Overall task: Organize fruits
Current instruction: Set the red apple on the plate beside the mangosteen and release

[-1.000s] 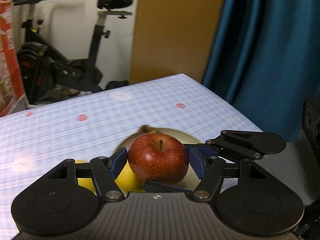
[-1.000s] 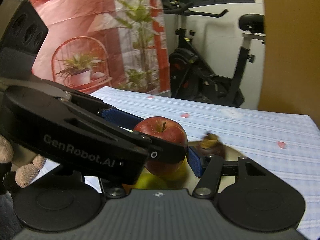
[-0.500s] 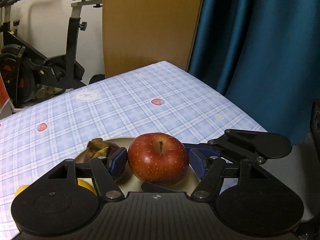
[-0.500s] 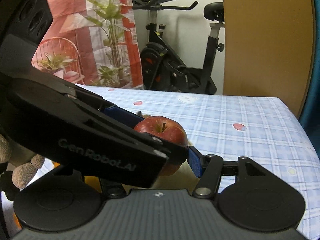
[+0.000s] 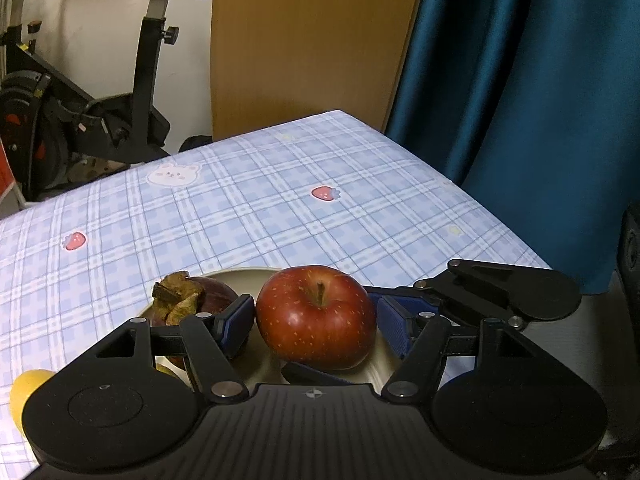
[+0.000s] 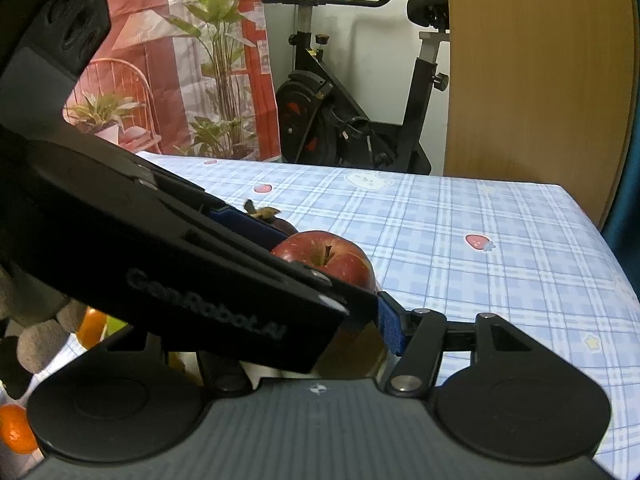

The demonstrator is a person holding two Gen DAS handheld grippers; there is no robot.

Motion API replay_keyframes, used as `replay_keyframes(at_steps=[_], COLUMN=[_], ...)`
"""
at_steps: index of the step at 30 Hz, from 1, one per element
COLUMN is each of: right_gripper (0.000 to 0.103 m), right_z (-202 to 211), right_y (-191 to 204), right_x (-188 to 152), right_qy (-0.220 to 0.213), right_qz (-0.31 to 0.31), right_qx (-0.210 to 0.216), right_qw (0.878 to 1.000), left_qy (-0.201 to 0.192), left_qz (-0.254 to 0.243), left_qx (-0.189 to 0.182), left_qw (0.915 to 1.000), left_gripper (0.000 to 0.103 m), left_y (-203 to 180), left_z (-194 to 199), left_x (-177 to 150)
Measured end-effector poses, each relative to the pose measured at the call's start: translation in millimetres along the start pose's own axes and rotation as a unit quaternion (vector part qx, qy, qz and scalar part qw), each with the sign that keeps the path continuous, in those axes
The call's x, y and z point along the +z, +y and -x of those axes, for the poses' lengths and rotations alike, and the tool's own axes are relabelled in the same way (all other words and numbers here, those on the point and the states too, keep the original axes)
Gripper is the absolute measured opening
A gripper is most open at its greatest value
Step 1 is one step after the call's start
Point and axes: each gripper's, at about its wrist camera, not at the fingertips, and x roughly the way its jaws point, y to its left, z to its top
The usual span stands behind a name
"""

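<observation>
A red apple [image 5: 316, 316] hangs between the blue pads of my left gripper [image 5: 316, 318], which is shut on its left and right sides. My right gripper [image 6: 316, 328] reaches in crosswise from the right. One of its fingers [image 5: 496, 292] passes behind the apple and another lies under it. In the right wrist view its right pad [image 6: 390, 328] presses the apple [image 6: 332, 260], and the left gripper's body hides its other pad. The apple is just above a beige plate [image 5: 248, 274], beside a dark mangosteen [image 5: 200, 296] lying on that plate.
A yellow fruit [image 5: 24, 392] lies on the checked tablecloth [image 5: 280, 208] left of the plate. Oranges [image 6: 16, 432] and a gloved hand [image 6: 36, 344] show at the left of the right wrist view. The table's right edge meets a blue curtain [image 5: 520, 120]. An exercise bike [image 6: 352, 120] stands beyond the far edge.
Both grippers moved together across the table and a little lower, carrying the apple from above the yellow fruit to above the plate beside the mangosteen. Neither grip changed visibly.
</observation>
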Motion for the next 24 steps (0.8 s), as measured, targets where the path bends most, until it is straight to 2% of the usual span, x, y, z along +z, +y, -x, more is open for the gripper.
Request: replay_keyframes(at_steps=[13,24], right_gripper=[0.061,0.062], right_z=[-11,0], right_y=[4,13], right_x=[6,9], right_qy=[0.001,0.011], right_qz=[0.001,0.002], right_qx=[-0.012,-0.023], right_qw=[1.0,1.0], left_qy=[-0.014,-0.043], left_qz=[0.008,0.045], left_qx=[0.001,-0.001], left_qw=[0.9999,0.9981], left_gripper=[0.069,0.069], left_y=[3,19], left_z=[7,42], left_x=[-1,-10])
